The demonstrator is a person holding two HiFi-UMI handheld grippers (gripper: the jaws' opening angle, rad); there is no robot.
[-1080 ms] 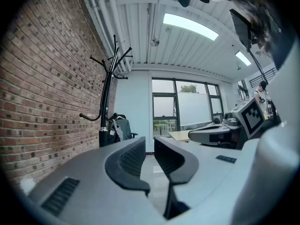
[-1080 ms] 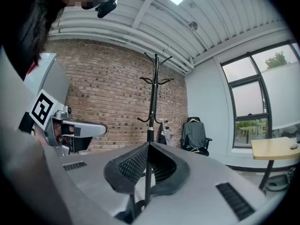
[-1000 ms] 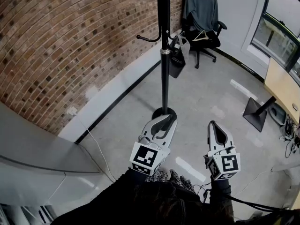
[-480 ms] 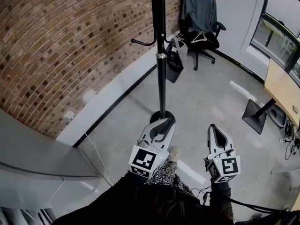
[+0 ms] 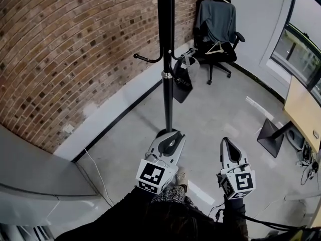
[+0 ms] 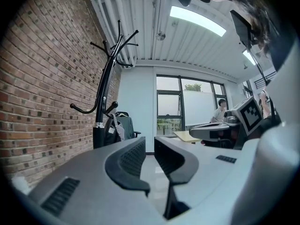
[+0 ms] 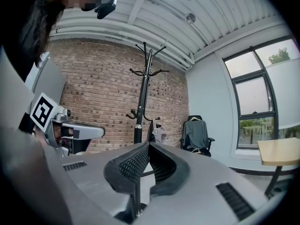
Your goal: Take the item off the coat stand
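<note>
Head view: bag (image 5: 181, 82) hangs on coat stand (image 5: 166, 34), well beyond both jaws.

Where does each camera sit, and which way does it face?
Head view: on the person's head, facing steeply down at the tall black metal coat stand and its hanging dark bag; shows dark sleeves, left tongs, right tongs.
Left gripper view: on the left tongs, level, facing the windows; own jaws slightly apart, right tongs at right.
Right gripper view: on the right tongs, level, facing the red brick wall; own jaws shut, left tongs at left.
Shared: all three show the coat stand and bag.
</note>
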